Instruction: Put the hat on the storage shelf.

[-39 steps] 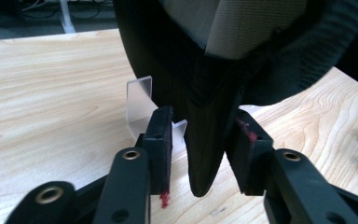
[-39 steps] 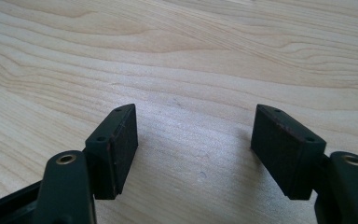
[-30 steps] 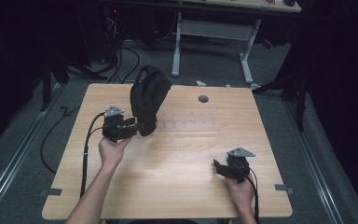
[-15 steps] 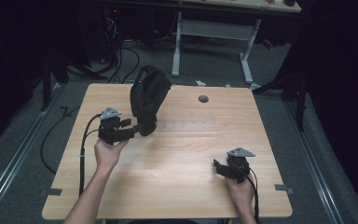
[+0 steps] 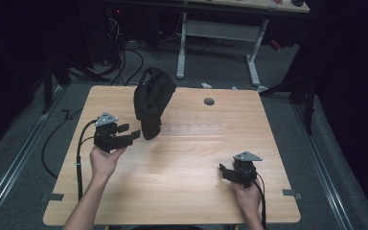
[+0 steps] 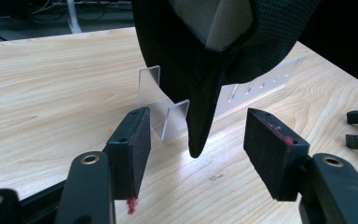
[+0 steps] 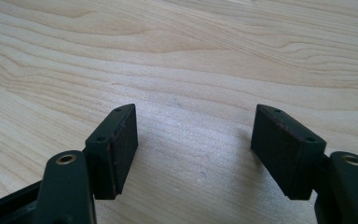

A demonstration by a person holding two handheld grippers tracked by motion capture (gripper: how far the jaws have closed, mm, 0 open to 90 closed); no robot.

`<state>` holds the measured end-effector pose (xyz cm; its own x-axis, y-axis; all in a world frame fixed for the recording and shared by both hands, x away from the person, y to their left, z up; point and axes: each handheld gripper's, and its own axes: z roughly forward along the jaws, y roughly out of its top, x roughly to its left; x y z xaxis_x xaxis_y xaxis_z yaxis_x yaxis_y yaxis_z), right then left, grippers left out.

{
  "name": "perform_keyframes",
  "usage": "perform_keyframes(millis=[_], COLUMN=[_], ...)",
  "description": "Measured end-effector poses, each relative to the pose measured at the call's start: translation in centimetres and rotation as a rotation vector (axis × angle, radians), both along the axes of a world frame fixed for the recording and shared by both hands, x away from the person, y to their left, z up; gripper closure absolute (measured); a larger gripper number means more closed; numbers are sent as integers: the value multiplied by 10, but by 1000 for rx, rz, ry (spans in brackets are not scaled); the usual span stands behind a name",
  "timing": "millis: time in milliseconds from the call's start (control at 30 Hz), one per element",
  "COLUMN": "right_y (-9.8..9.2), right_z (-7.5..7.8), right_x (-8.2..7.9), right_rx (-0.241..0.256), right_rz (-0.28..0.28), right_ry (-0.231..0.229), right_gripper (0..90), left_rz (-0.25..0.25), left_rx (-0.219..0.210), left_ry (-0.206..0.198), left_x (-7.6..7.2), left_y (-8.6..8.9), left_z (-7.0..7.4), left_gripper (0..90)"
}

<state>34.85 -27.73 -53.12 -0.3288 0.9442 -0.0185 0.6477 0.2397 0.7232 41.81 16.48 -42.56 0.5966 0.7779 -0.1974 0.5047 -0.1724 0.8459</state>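
Observation:
A black cap hangs upright on a clear acrylic stand at the table's back left, its pointed lower end just above the wood. My left gripper is open right beside that end. In the left gripper view the cap dips between the open left gripper jaws without touching either pad. At the near right of the table my right gripper rests low and open. The right gripper has bare wood between its jaws.
The wooden table has a round cable hole near its back edge. A clear strip of the stand lies flat to the cap's right. A black cable trails off the left side. A white desk frame stands behind.
My left gripper has drawn back a little toward the near left, away from the cap. The cap and the right gripper have stayed put.

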Motion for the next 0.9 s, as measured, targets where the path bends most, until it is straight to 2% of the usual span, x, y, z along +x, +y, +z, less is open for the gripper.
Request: perform_keyframes(millis=[367, 900], right_y=[0, 0], right_z=[0, 0], right_x=[0, 0], right_rx=[-1, -1], right_rz=[0, 0], right_ry=[-1, -1], right_gripper=[319, 319], left_rz=[3, 10], left_rx=[5, 1], left_ry=[-1, 18], left_x=[-11, -28], left_y=[8, 18], left_z=[0, -6], left_gripper=[401, 382])
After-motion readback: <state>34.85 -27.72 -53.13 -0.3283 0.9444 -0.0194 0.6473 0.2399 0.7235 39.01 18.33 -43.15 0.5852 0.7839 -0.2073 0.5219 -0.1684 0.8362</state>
